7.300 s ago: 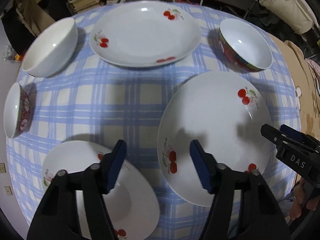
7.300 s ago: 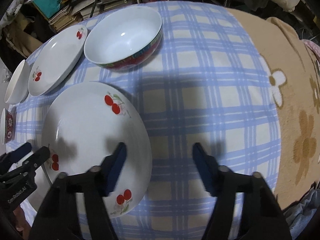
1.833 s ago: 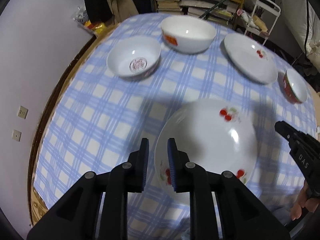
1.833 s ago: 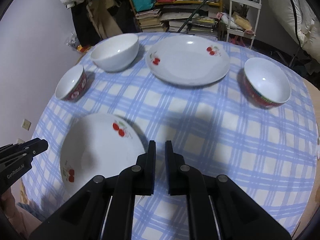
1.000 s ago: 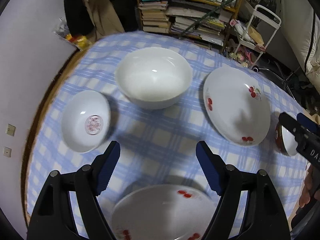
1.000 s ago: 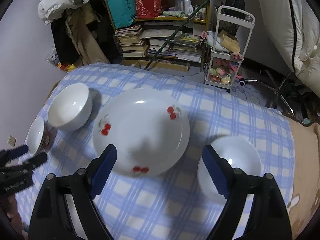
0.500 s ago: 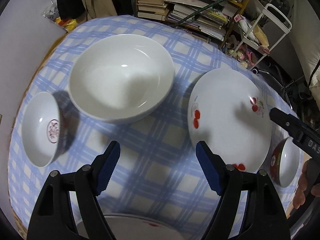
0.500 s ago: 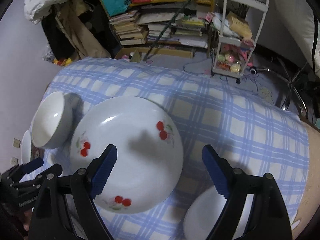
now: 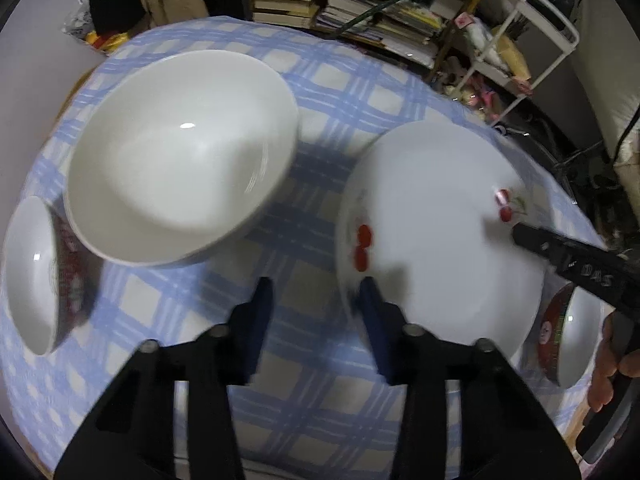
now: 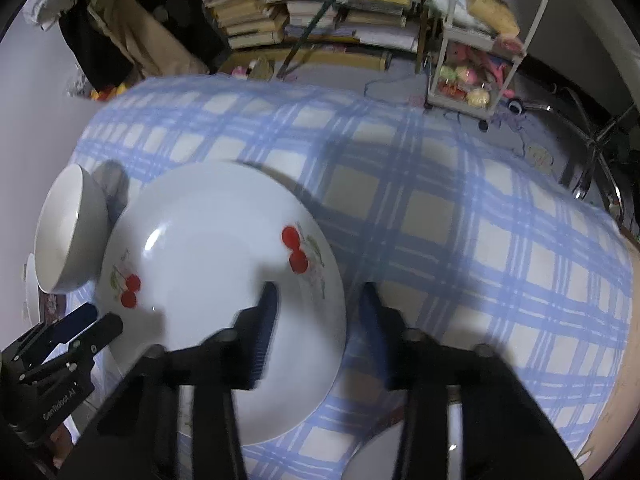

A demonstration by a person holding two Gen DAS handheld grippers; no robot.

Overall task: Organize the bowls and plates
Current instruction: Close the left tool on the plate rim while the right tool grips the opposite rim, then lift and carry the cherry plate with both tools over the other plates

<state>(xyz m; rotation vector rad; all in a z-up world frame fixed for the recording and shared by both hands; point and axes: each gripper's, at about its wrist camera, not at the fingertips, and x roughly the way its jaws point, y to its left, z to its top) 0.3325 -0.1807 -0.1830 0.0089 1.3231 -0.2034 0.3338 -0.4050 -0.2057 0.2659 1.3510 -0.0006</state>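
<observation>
Left wrist view first: the left gripper (image 9: 316,300) points steeply down at the bench (image 9: 296,92), which is covered by a blue-and-cream checked cloth. Its jaws have just been closing and now stand partly apart; the near-left rim of the cherry plate (image 9: 436,236) lies just at the right blue pad, with bare cloth showing in the gap, and blur hides whether either pad presses on the rim. Left of the gripper sits a large plain white bowl (image 9: 180,156), upright on the cloth, and beyond it at the picture's left edge a smaller bowl with a red patterned outside (image 9: 30,276). Past the plate's right side a second red-patterned bowl (image 9: 568,336) stands on the cloth, partly behind the right gripper's black body, with a person's fingers (image 9: 608,364) wrapped around its handle.

Right wrist view: the right gripper (image 10: 316,316) also points down, jaws just closing and now part-way apart, straddling the plate's right rim, left pad over the plate's inside and right pad over the cloth outside. Contact cannot be told through the blur. The left gripper's tip reaches in from the lower left beside the plate's opposite edge. Behind the bench, stacked books (image 10: 304,4) and a white wire cart (image 10: 480,40) stand on the floor.
</observation>
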